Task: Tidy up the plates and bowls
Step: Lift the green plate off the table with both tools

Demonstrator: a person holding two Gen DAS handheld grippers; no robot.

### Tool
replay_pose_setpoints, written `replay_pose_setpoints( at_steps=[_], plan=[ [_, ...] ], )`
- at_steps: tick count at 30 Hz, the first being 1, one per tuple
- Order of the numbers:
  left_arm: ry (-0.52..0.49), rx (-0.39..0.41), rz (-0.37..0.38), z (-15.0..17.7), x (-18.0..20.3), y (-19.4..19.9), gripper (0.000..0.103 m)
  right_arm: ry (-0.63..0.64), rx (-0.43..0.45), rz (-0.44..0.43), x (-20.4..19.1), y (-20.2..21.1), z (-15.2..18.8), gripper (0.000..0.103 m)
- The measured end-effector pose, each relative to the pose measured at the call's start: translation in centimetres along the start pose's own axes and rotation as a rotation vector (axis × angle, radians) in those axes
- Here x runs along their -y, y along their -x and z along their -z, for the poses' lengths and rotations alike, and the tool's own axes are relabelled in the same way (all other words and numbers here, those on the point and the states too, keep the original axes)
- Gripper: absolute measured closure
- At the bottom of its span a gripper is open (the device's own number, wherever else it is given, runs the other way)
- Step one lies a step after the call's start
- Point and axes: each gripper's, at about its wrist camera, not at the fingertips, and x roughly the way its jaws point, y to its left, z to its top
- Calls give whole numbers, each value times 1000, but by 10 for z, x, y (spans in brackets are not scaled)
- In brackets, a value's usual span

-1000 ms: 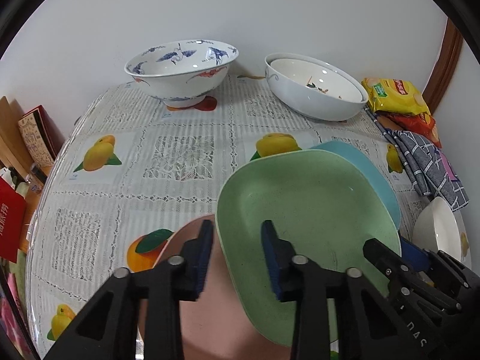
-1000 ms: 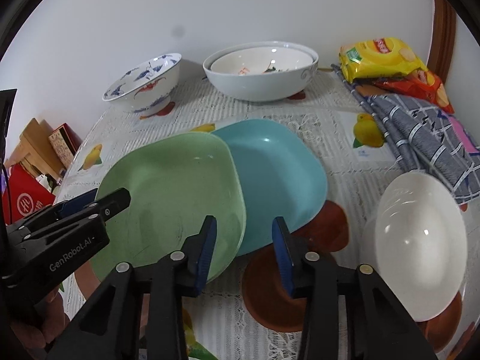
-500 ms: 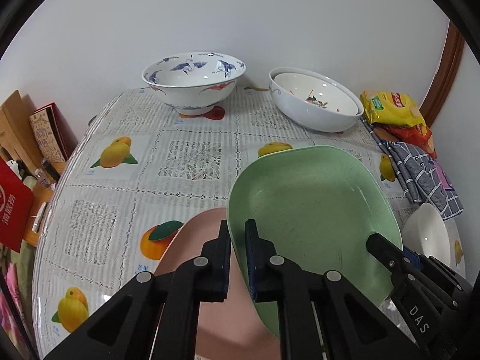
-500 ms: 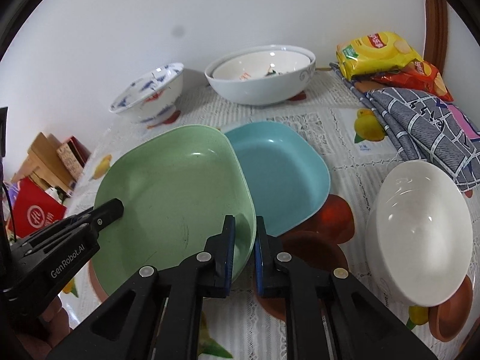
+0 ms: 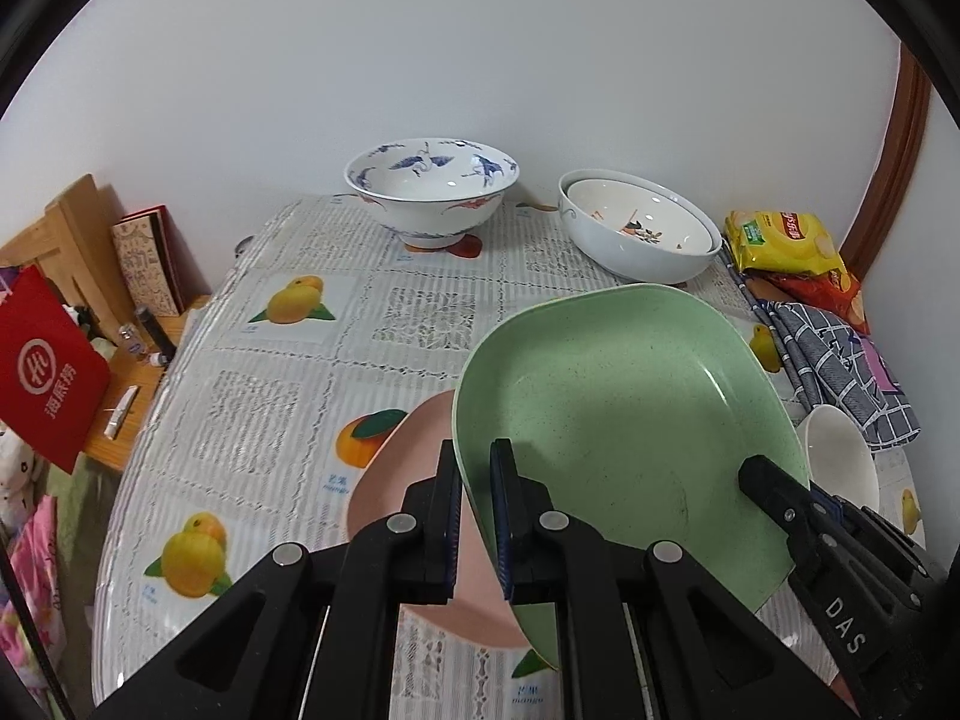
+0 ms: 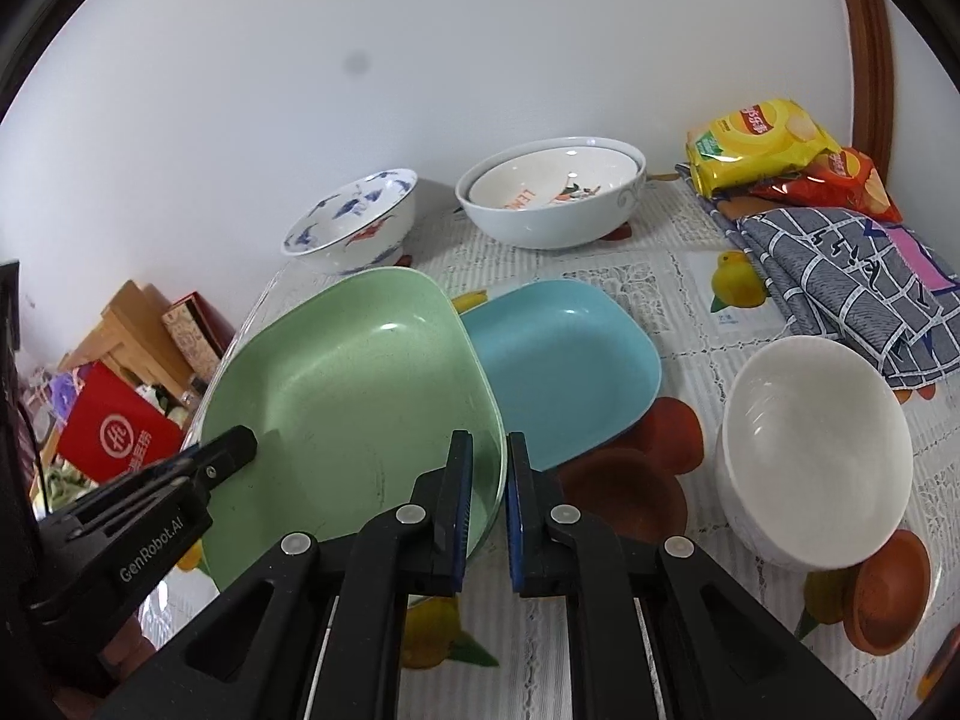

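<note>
Lifting green plate (image 6: 354,396) two-handed: left gripper (image 5: 477,516) and right gripper (image 6: 486,510) jaws pinched tight on opposite rims. Plate seemingly clear of counter (image 5: 288,372), above pink plate (image 5: 390,468), overlapping blue plate (image 6: 564,366). Keep level, raise both together.

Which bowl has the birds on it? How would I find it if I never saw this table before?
Look at the far edge of the table, against the white wall, where two big bowls stand side by side. The bird bowl is the one farther from the yellow snack bag. It has blue birds painted inside and stands alone, while its neighbour, the pale bowl, has a second bowl nested in it.
</note>
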Motion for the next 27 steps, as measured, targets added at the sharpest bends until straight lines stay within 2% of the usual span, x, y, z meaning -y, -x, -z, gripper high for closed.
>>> replay_pose_setpoints(
  at_steps=[8, 15, 27],
  plan=[
    [74, 17, -83, 17, -2, 22, 93, 3, -6, -27, -6, 14, 10, 94],
    [132, 14, -98, 26, -4, 32, 94, -2, -24, -90, -1, 16, 11, 95],
    [168, 21, -86, 28, -21, 39, 94, 24, -2, -45, -22, 26, 13, 95]
  ],
)
